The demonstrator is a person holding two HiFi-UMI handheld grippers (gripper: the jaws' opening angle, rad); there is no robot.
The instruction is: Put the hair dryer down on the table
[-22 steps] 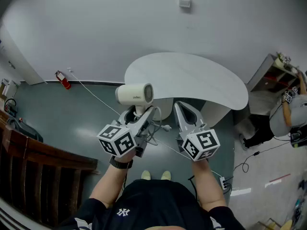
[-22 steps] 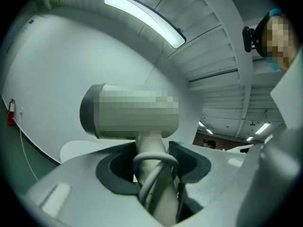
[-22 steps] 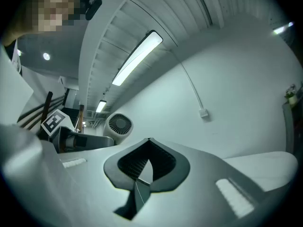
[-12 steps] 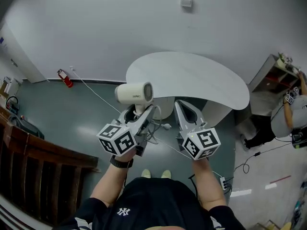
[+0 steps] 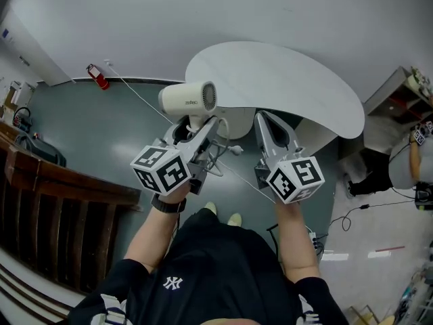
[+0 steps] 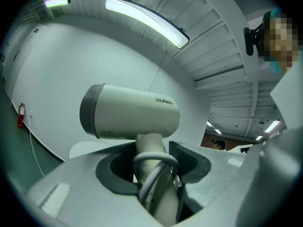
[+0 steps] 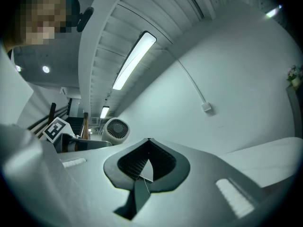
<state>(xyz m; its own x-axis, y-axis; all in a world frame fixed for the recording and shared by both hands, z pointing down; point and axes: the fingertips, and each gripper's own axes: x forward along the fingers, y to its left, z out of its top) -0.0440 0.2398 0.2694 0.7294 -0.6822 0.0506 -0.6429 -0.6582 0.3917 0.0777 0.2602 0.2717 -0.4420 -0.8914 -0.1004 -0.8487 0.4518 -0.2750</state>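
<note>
Grip: left gripper (image 5: pixel 198 128) clamped on the handle of the hair dryer (image 5: pixel 188 100), cord (image 6: pixel 152 161) looped against it; right gripper (image 5: pixel 265 124) closed, empty.
Where: aloft at the near edge of the white table (image 5: pixel 291 80) — not yet set down.
Handling: likely light, rigid, smooth plastic, top-heavy; best held by the handle.
Heading: barrel's long axis side to side, grilled end toward the right gripper — handle downward.

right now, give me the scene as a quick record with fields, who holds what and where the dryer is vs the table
left gripper: shut on the handle of the hair dryer
right gripper: jaws together, nothing between them
hair dryer: held in the air, handle down, beside the table's near left edge, not on it
cord: looped against the handle between the left jaws
table: white, rounded top, ahead of both grippers
task: dryer not yet set down
</note>
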